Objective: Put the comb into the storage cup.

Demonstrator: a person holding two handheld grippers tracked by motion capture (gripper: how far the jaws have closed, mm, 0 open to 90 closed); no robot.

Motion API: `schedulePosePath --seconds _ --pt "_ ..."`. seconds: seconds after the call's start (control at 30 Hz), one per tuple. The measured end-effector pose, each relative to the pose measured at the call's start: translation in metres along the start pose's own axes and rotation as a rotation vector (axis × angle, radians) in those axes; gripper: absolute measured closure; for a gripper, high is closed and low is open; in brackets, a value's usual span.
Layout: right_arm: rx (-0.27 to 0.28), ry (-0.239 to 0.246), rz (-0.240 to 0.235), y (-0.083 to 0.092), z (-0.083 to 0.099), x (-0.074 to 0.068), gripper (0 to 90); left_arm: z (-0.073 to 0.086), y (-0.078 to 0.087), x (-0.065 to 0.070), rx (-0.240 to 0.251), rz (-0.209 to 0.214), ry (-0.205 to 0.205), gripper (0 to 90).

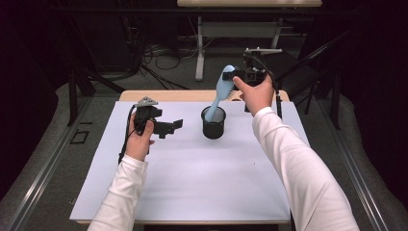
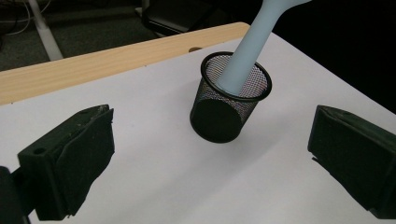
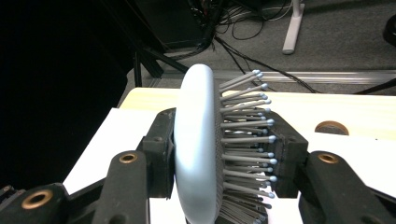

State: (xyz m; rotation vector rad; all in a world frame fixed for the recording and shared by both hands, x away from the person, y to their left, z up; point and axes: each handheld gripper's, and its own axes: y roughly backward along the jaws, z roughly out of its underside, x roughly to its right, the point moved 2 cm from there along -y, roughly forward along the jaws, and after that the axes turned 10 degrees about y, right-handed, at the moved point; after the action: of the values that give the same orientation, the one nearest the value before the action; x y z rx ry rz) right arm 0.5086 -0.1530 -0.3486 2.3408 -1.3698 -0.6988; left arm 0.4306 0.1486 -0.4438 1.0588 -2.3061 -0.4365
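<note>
A pale blue hairbrush (image 1: 222, 86) leans with its handle (image 2: 243, 56) down inside a black mesh cup (image 1: 213, 122) at the middle of the white table. My right gripper (image 1: 234, 75) is shut on the brush head (image 3: 198, 144), one pad on its smooth back, the other against the bristles (image 3: 245, 140). My left gripper (image 1: 174, 125) hovers left of the cup (image 2: 229, 100), open and pointing at it, nothing between its pads (image 2: 84, 158).
The white sheet (image 1: 192, 178) covers the table, with a bare wooden strip (image 1: 168, 95) along the far edge holding a round cable hole (image 3: 331, 127). Beyond the table are cables, desk legs and dark floor. Broad free surface lies in front of the cup.
</note>
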Motion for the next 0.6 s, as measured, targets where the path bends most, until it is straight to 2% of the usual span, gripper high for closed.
schedulePosePath --seconds 0.6 --pt "-0.024 0.086 0.013 -0.017 0.010 -0.011 51.4 0.001 0.001 -0.003 0.000 -0.005 0.002 0.7"
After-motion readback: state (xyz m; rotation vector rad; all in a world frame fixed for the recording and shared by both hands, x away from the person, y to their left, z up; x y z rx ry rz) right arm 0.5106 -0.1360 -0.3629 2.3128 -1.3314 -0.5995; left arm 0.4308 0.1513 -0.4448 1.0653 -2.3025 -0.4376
